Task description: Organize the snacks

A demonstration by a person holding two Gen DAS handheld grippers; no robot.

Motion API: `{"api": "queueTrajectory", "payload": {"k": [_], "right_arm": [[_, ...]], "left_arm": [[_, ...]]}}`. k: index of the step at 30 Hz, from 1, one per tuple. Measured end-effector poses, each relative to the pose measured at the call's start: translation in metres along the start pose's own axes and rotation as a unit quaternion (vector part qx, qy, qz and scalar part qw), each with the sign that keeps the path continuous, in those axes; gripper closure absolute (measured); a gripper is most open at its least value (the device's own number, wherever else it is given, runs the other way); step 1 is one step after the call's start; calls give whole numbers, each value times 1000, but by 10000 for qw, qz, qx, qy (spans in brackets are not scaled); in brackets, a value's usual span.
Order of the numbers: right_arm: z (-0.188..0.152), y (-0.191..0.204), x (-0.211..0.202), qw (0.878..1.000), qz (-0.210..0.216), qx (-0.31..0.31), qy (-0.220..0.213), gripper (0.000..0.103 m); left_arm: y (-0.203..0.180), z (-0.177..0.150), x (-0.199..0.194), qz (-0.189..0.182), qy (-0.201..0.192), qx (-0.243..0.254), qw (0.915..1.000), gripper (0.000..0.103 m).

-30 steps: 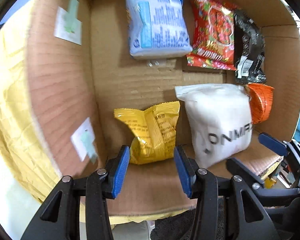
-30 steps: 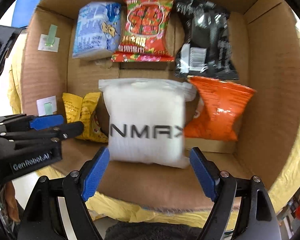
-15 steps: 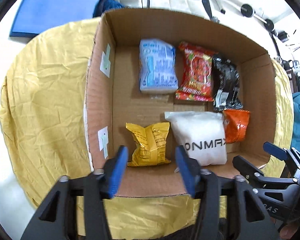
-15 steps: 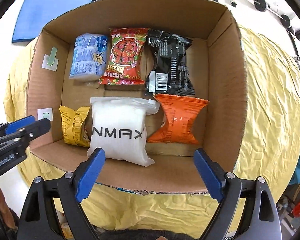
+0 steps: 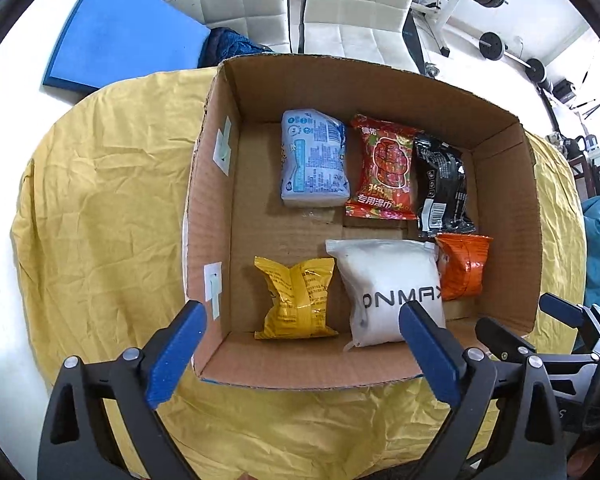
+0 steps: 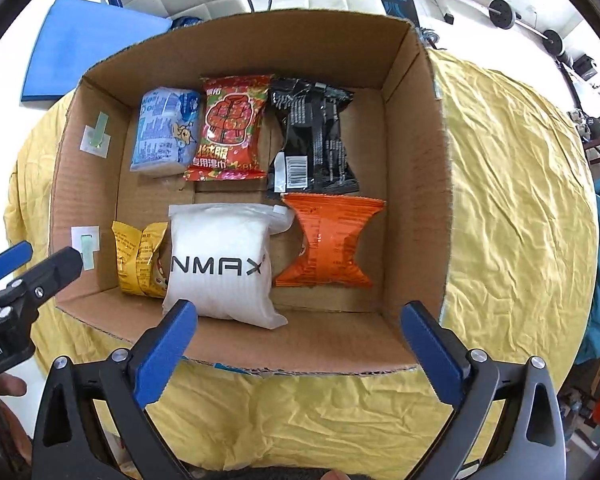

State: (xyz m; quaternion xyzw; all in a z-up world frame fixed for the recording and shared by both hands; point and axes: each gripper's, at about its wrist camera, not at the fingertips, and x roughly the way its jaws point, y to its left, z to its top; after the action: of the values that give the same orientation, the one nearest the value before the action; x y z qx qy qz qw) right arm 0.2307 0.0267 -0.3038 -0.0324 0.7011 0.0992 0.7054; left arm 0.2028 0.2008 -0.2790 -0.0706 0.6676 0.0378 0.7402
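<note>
inside the corrugated cardboard box (image 6: 414,184), on a wrinkled yellow cloth (image 6: 516,208), six soft packets lie flat in two rows. far row: pale blue packet (image 6: 166,132), glossy red packet (image 6: 232,128), black packet (image 6: 314,140). near row: crinkled yellow packet (image 5: 296,298), puffy white pouch (image 6: 220,260) with black letters, shiny orange packet (image 6: 332,240). left gripper (image 5: 302,354) and right gripper (image 6: 296,352) hang over the near box edge, both with jaws wide apart and holding nothing.
</note>
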Motion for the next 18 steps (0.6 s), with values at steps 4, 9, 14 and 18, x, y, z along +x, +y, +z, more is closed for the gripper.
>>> {"api": "queueTrajectory", "payload": {"k": [4, 9, 14, 18], "right_arm": [[-4, -4, -9, 9999, -20, 23, -100, 0], [-14, -9, -29, 9996, 2, 54, -280, 0], [-39, -21, -79, 9974, 90, 186, -687, 0], [-64, -31, -132, 9933, 119, 243, -1127, 0]], "left_arm": [[-2, -4, -7, -8, -106, -26, 9999, 4], [-9, -14, -33, 32, -405, -11, 9992, 4], [-19, -35, -89, 88, -1017, -26, 9948, 4], [-23, -56, -142, 29, -1430, -80, 9897, 4]]}}
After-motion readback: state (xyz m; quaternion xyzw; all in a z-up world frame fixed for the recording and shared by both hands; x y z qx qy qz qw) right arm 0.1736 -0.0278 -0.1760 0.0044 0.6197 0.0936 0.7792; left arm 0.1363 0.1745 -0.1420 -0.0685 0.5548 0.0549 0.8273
